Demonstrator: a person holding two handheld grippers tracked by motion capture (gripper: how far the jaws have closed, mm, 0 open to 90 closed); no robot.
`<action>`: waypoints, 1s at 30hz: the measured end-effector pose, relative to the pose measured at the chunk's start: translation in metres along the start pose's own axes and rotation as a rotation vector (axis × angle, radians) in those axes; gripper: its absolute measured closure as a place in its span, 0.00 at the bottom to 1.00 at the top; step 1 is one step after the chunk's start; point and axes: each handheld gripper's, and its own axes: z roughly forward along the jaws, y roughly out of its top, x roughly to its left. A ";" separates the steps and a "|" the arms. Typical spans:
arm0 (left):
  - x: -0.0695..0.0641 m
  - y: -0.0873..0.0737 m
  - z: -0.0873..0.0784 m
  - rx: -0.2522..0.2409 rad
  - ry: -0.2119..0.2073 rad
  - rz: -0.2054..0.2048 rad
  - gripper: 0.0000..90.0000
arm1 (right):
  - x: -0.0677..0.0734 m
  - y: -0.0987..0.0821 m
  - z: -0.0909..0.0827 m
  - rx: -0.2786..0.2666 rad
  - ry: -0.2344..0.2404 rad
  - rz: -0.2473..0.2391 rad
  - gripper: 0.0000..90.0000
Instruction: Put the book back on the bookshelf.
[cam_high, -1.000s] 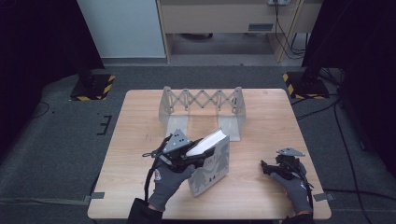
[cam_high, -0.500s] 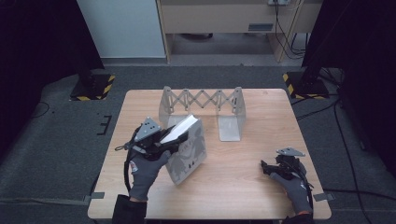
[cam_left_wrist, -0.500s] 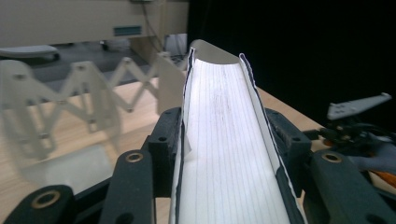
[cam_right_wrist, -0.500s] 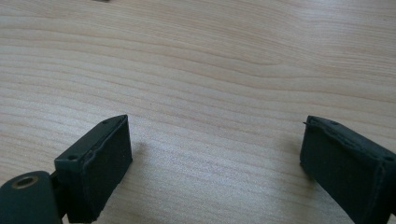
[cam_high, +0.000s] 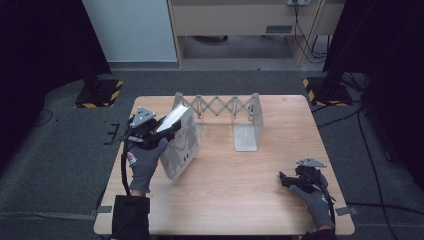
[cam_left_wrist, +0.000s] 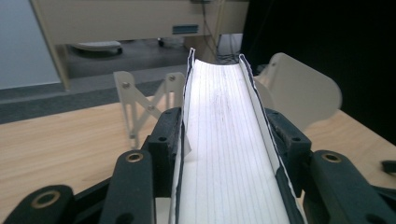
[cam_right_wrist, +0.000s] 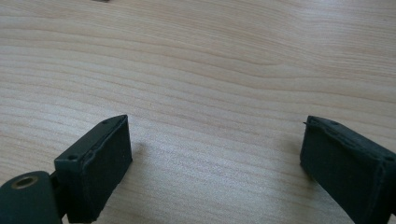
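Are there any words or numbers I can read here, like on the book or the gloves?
No text can be read.
Book: the cover has a dark pattern, too blurred to tell if it has words.
Book pages: faint ruled lines, no writing.
Left glove: a small red-and-white patch, too small to read.
Cabinet: a grey label, blurred.

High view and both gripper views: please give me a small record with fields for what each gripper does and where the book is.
left gripper: shut on the book, jaws on both covers, page edges facing the camera
book position: lifted, tilted, beside the left end of the expandable bookend rack
right gripper: open, nothing between jaws, low over the table
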 end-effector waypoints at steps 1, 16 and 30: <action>0.000 0.001 0.003 -0.006 0.016 0.006 0.58 | 0.000 0.000 0.000 0.000 0.000 0.001 0.10; 0.007 0.018 0.053 -0.019 0.104 -0.033 0.58 | 0.000 0.000 0.000 0.000 0.001 0.000 0.10; 0.008 0.016 0.104 -0.030 0.177 -0.057 0.58 | 0.000 0.000 0.000 0.000 -0.001 0.004 0.10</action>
